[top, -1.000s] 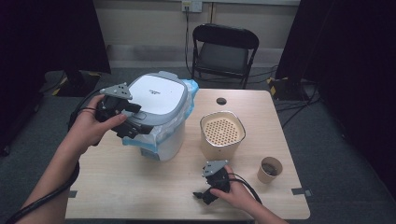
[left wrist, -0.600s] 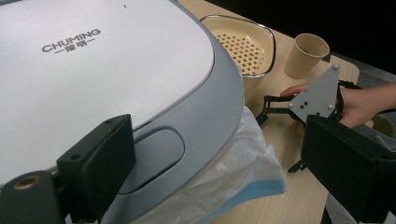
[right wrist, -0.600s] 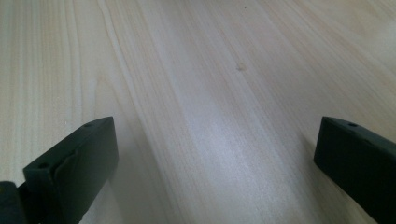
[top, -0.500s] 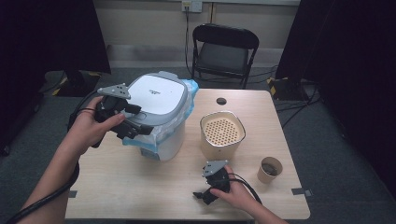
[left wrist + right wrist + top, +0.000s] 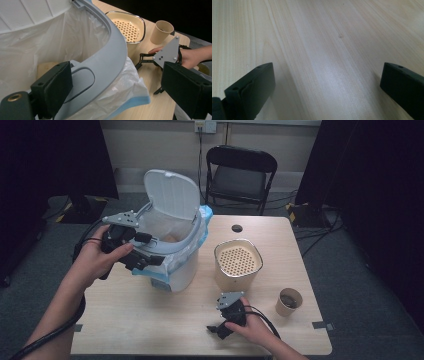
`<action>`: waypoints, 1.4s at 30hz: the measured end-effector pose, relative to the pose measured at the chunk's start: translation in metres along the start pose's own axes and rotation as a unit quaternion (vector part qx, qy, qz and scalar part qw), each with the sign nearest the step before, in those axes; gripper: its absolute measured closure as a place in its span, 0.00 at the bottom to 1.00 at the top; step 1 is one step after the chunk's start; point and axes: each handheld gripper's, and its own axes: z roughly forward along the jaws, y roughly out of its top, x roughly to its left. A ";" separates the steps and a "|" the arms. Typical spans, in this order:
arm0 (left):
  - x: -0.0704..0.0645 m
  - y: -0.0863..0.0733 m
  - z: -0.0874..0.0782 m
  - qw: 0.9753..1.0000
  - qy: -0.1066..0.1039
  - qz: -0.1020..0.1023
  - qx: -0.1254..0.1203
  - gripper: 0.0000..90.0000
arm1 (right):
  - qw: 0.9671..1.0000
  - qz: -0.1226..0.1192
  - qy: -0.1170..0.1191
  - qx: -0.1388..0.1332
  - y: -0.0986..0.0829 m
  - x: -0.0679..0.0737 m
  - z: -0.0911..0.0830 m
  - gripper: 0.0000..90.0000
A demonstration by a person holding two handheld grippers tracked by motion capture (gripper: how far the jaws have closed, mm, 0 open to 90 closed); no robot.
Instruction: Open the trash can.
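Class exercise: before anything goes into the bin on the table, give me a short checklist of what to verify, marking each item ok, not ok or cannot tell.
1. Bin lid up: ok.
2. White liner bag folded over the bin's grey rim: ok.
3. Left gripper at the rim, jaws apart: ok.
4. Right gripper holding something to drop in: not ok; jaws open over the bare table.
5. Room left inside the bin: cannot tell.
6. Paper cup and perforated container standing apart from the bin: ok.

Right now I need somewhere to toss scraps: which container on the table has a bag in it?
The white lidded bin, at the left gripper; the beige tub and paper cup have none.
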 end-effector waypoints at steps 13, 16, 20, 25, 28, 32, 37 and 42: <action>-0.015 -0.004 -0.002 1.000 -0.017 0.009 -0.008 0.17 | 1.000 0.000 0.000 0.000 0.000 0.000 0.000 0.00; -0.020 -0.007 0.001 0.999 -0.028 0.014 -0.012 0.17 | 1.000 0.000 0.000 0.000 0.000 0.000 0.000 0.00; -0.026 -0.011 0.005 0.999 -0.047 0.012 -0.025 0.17 | 1.000 0.003 -0.003 0.001 0.000 0.000 0.000 0.00; -0.034 -0.017 0.013 0.998 -0.058 0.017 -0.022 0.17 | 1.000 0.003 -0.005 0.000 0.000 0.001 -0.001 0.00; -0.042 -0.024 0.025 0.997 -0.076 0.018 -0.029 0.17 | 1.000 0.002 -0.002 -0.001 -0.001 0.000 -0.001 0.00; -0.049 -0.034 0.042 0.996 -0.082 0.024 -0.021 0.17 | 1.000 0.004 -0.003 -0.001 -0.002 0.001 -0.001 0.00; -0.054 -0.044 0.057 0.995 -0.095 0.023 -0.019 0.17 | 1.000 0.004 -0.003 -0.001 -0.002 0.001 -0.001 0.00; -0.067 -0.051 0.067 0.994 -0.107 0.031 -0.015 0.17 | 1.000 0.004 -0.003 -0.001 -0.002 0.001 -0.001 0.00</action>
